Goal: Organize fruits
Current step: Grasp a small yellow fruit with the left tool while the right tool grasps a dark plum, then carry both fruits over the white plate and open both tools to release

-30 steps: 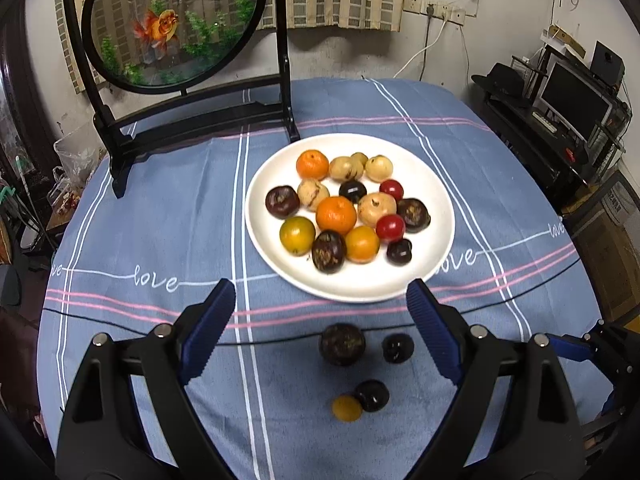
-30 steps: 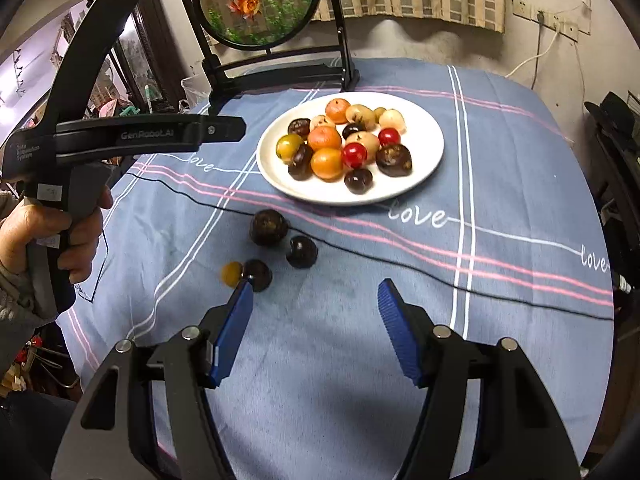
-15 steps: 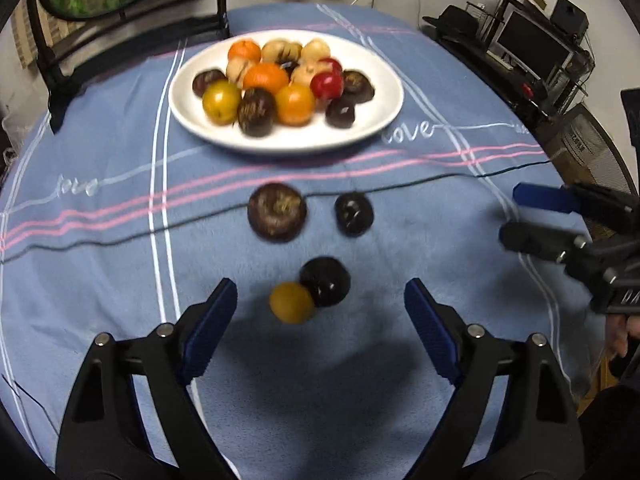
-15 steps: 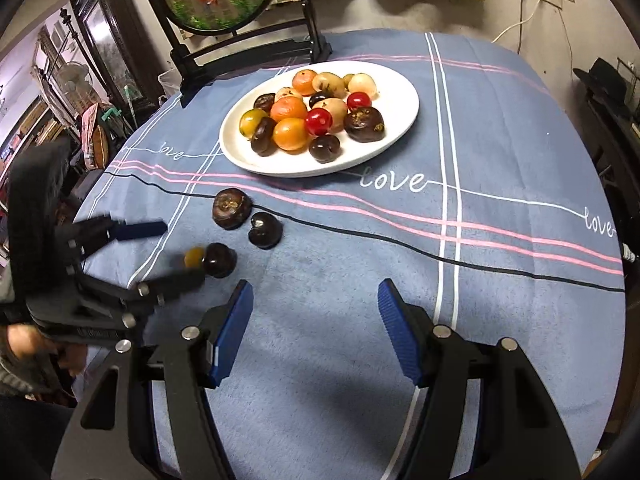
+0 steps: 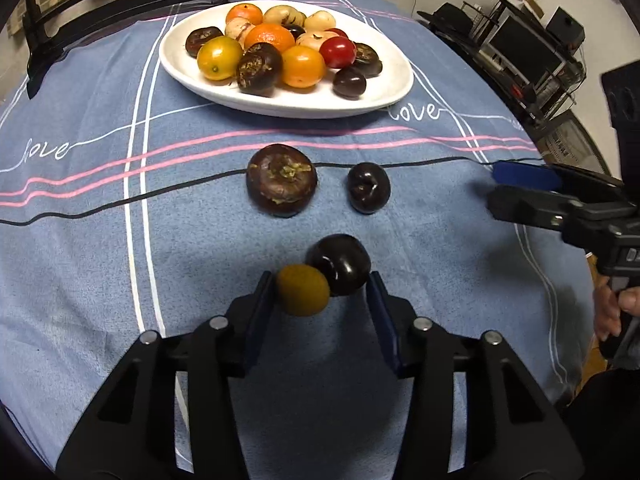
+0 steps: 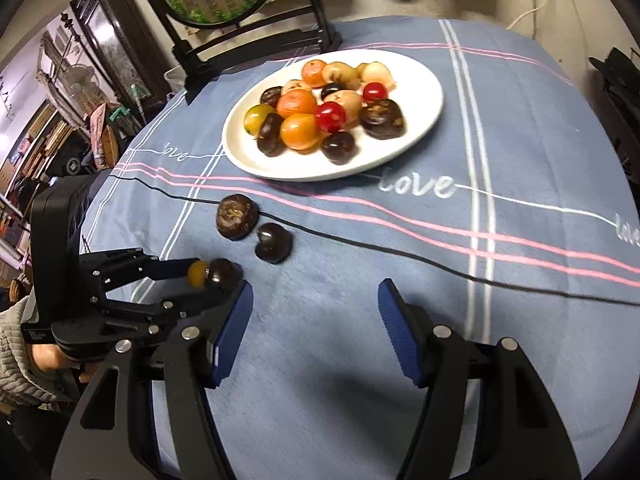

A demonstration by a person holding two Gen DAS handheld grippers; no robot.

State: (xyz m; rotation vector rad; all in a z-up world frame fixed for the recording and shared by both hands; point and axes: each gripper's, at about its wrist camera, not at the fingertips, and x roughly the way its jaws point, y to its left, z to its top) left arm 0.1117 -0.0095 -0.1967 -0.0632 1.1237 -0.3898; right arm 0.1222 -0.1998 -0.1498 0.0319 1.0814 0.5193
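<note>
A white plate (image 5: 384, 94) (image 6: 424, 112) holds several orange, red, pale and dark fruits. On the blue cloth in front of it lie a brown mangosteen (image 5: 282, 185) (image 6: 237, 216) and a dark plum (image 5: 368, 187) (image 6: 273, 242). My left gripper (image 5: 320, 292) (image 6: 208, 278) has its jaws around a small yellow fruit (image 5: 303, 290) (image 6: 197, 274) and a dark plum (image 5: 340, 263) (image 6: 222, 271) that lie side by side; the jaws touch both. My right gripper (image 6: 316, 312) is open and empty above bare cloth, right of these fruits.
A round fish-painted screen on a black stand (image 6: 256, 46) stands behind the plate. The right gripper shows at the right edge of the left wrist view (image 5: 560, 200). Shelves and clutter lie beyond the table's edges.
My left gripper has dropped down and forward to the yellow fruit and the near dark plum, and its jaws have narrowed onto the pair. The right gripper has moved closer to the table.
</note>
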